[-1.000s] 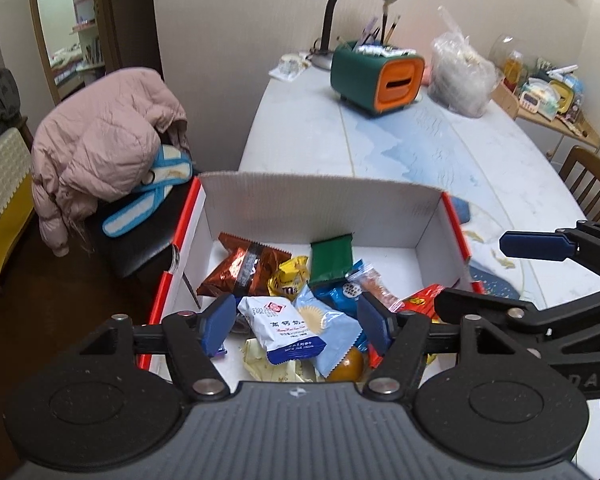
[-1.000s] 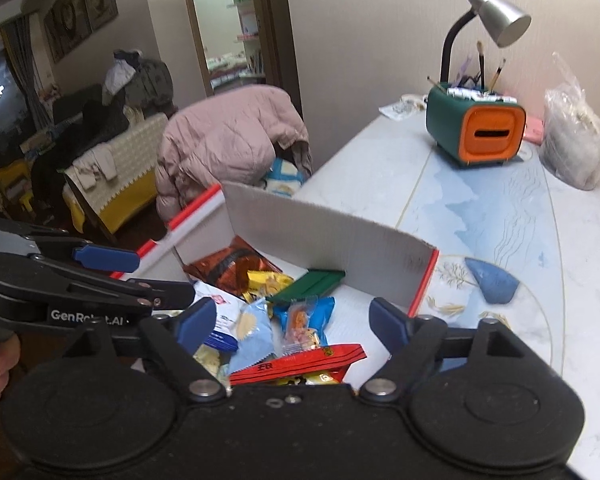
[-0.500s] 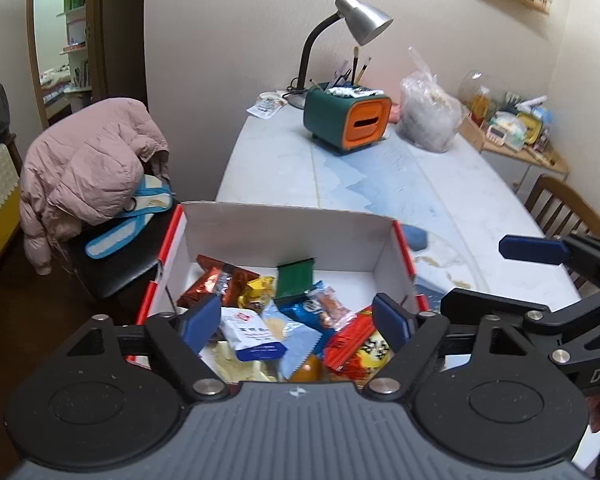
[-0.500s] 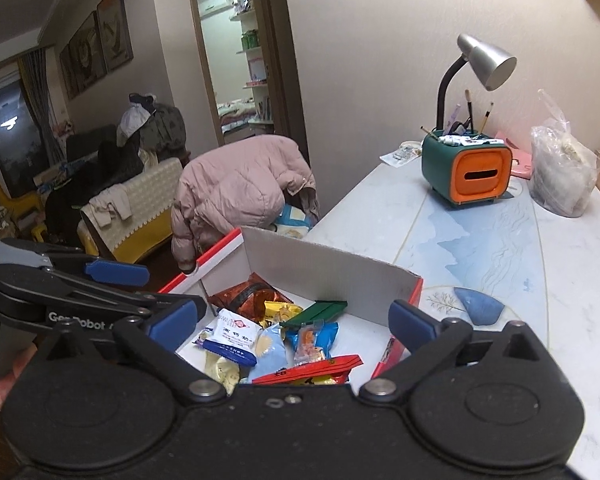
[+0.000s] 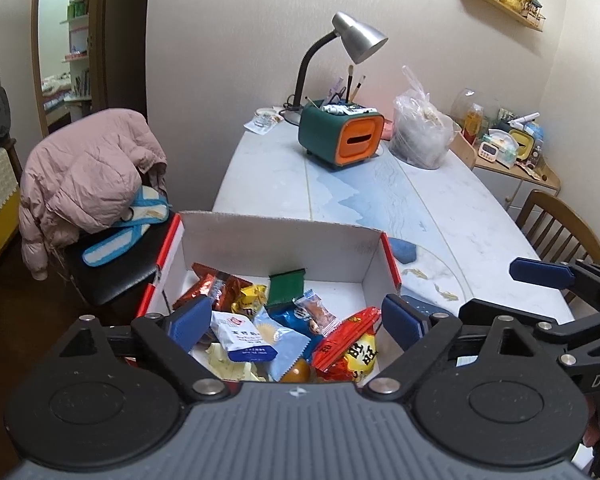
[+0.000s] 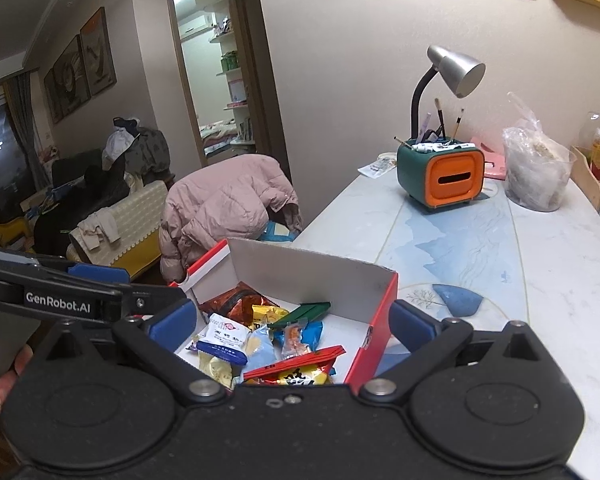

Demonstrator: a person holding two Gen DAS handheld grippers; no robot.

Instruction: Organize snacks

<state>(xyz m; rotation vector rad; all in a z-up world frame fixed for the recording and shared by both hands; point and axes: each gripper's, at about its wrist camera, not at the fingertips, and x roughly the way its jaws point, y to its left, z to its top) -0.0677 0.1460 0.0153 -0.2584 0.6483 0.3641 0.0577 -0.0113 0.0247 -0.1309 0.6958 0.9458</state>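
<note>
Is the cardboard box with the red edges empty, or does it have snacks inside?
It has snacks inside. The box holds many loose packets, such as a green packet and a white packet.

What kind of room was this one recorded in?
Most likely a lived-in home, at a dining table: a desk lamp, a jacket draped over a chair, and a sofa in the room behind.

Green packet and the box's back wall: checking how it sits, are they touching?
Touching. In the left wrist view the green packet leans with its top edge against the box back wall.
</note>
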